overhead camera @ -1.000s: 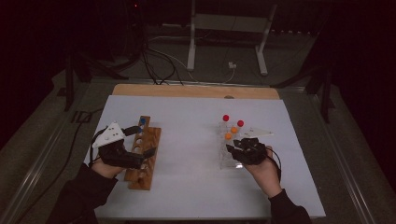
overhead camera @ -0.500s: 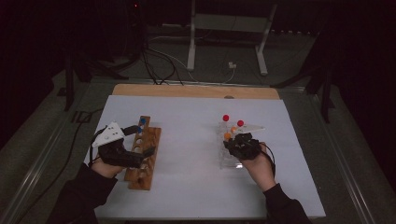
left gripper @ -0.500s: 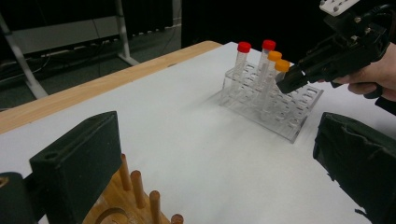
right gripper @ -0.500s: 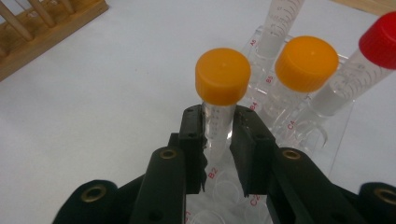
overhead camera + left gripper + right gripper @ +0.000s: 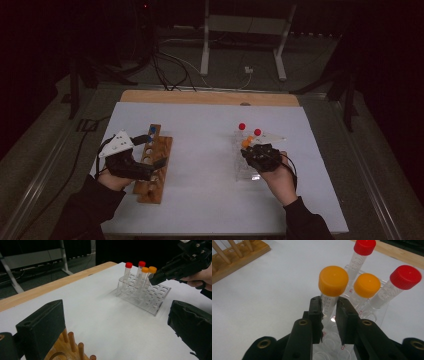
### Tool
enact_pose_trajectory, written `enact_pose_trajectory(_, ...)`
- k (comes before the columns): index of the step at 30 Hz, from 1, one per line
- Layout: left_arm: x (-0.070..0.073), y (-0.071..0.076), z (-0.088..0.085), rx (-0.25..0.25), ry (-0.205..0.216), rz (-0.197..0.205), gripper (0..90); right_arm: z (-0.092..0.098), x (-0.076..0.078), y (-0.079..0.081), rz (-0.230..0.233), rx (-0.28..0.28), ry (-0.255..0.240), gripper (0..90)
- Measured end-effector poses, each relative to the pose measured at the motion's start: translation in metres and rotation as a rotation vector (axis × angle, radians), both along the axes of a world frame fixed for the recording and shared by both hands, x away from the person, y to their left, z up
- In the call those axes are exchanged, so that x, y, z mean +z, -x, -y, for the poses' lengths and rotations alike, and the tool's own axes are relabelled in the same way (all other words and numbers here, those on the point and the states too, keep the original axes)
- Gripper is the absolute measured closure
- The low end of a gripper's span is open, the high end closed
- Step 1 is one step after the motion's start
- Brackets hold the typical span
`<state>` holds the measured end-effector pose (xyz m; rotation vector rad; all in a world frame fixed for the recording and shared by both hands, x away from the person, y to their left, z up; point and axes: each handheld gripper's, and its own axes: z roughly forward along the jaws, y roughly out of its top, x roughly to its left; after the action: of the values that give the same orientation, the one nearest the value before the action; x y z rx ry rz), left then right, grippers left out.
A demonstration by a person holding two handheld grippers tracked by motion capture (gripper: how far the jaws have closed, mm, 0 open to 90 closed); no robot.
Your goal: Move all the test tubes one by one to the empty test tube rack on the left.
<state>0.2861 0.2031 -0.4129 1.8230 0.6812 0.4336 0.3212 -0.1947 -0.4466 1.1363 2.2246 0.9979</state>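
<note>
A clear tube rack (image 5: 242, 172) on the white table holds two red-capped tubes (image 5: 405, 277) and two orange-capped tubes. My right gripper (image 5: 328, 302) is shut on the nearer orange-capped tube (image 5: 333, 280), its pads pressing the clear body just under the cap. The tube stands upright in the rack. In the left gripper view the right gripper (image 5: 153, 280) meets this tube (image 5: 152, 269) from the right. My left gripper (image 5: 155, 150) rests over the wooden peg rack (image 5: 150, 192) with its jaws wide apart and nothing gripped. A blue-capped tube (image 5: 152, 130) sits at that rack's far end.
The white sheet (image 5: 200, 150) lies on a wooden tabletop whose bare far edge (image 5: 210, 97) shows behind it. Beyond it are stand legs and cables on the dark floor (image 5: 220, 50). Open white surface separates the two racks.
My right hand has edged a little to the left and forward, onto the orange-capped tubes. The left hand and the wooden rack have not moved.
</note>
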Motion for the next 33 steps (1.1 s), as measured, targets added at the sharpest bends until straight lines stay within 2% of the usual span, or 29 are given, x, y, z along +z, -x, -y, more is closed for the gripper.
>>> enact_pose_trajectory(4, 0.001, 0.001, 0.002, -0.006, 0.000, 0.001, 2.0, 0.001, 0.007, 0.005, 0.033, 0.003, -0.002, 74.6)
enact_pose_trajectory(12, 0.003, 0.002, 0.004, -0.019, 0.001, 0.003, 2.0, 0.005, 0.034, 0.020, 0.118, 0.011, -0.036, 74.6)
enact_pose_trajectory(16, 0.004, 0.005, 0.008, -0.041, -0.002, 0.005, 2.0, 0.001, 0.045, 0.030, 0.145, 0.045, -0.057, 74.6)
enact_pose_trajectory(22, 0.006, 0.010, 0.019, -0.106, -0.009, 0.000, 2.2, -0.018, 0.045, 0.042, 0.132, 0.135, -0.074, 74.6)
enact_pose_trajectory(28, 0.008, 0.017, 0.031, -0.181, 0.022, -0.009, 2.7, -0.042, 0.032, 0.051, 0.081, 0.230, -0.064, 74.6)
enact_pose_trajectory(33, 0.006, 0.024, 0.045, -0.234, 0.020, -0.009, 5.7, -0.061, 0.020, 0.060, 0.041, 0.299, -0.055, 74.6)
